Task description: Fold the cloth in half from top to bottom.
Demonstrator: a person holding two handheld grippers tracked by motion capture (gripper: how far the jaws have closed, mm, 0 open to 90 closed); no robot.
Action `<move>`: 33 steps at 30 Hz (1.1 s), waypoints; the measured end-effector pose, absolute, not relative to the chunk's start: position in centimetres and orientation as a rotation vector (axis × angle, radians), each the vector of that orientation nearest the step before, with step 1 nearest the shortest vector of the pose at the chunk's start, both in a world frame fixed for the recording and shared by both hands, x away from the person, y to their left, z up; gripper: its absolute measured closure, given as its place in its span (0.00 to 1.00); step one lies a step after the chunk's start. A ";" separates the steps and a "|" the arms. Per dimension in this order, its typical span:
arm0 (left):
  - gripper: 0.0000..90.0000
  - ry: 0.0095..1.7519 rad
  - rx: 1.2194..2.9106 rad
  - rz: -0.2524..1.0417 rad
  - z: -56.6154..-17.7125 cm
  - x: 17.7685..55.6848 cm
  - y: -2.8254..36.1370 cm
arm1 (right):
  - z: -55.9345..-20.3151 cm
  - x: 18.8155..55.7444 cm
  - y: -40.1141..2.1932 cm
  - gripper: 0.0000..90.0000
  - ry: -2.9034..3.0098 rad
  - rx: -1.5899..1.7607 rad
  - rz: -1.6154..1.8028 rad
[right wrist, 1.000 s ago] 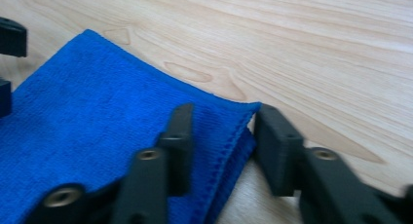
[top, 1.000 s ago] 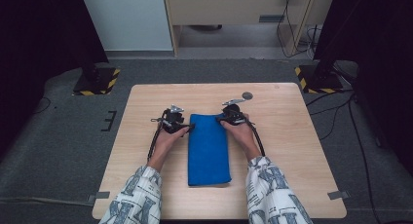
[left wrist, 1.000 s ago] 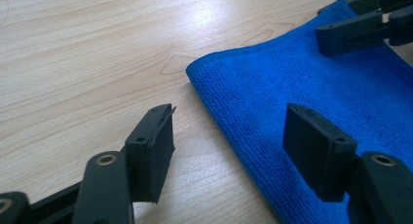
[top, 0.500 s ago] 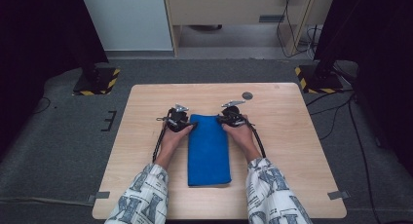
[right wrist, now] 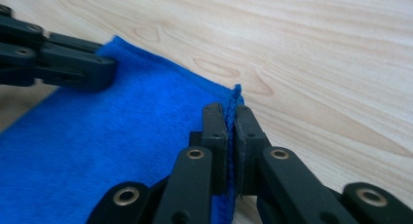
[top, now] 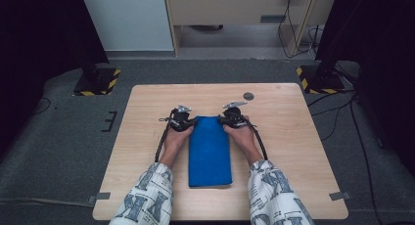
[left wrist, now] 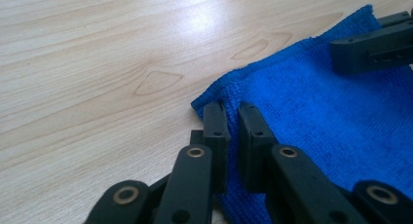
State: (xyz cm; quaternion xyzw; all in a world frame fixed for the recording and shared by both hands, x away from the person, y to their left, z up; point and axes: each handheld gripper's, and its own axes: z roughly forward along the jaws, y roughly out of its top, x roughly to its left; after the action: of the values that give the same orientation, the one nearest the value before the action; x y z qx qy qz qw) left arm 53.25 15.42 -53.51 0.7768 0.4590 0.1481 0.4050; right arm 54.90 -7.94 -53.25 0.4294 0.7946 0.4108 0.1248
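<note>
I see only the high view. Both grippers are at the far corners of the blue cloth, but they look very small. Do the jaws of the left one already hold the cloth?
Observer: In the left gripper view, the left gripper has just been closing. The corner of the blue cloth sits between its jaws, with a thin gap visible near the tips.
Operator: And the right one?
Observer: In the right gripper view, the right gripper is shut on the cloth's edge; a blue seam is pressed between the jaws and a small tip sticks out above them.
Operator: Is the cloth lifted?
Observer: No, in both gripper views it lies flat on the table.
</note>
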 end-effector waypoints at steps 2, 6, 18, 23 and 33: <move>0.94 1.143 1.953 0.380 -53.2 53.1 15.3 | -52.8 54.8 -8.0 0.96 2.303 1.244 1.227; 0.94 1.103 1.959 0.413 -52.1 52.6 15.1 | -51.8 54.5 -8.3 0.96 2.289 1.235 1.267; 0.95 1.025 1.913 0.470 -48.0 50.4 15.4 | -48.2 52.4 -9.2 0.96 2.247 1.168 1.339; 0.95 0.997 1.904 0.480 -47.2 49.6 15.2 | -47.6 51.5 -9.7 0.96 2.228 1.170 1.363; 0.95 0.995 1.874 0.488 -46.4 49.7 15.7 | -46.8 51.8 -10.0 0.96 2.195 1.177 1.400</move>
State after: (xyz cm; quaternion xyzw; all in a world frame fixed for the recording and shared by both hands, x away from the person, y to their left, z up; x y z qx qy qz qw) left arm 49.67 15.68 -46.38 0.7626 0.4048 0.1985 0.4639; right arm 51.82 -10.00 -46.78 0.4078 0.7605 0.4850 0.1418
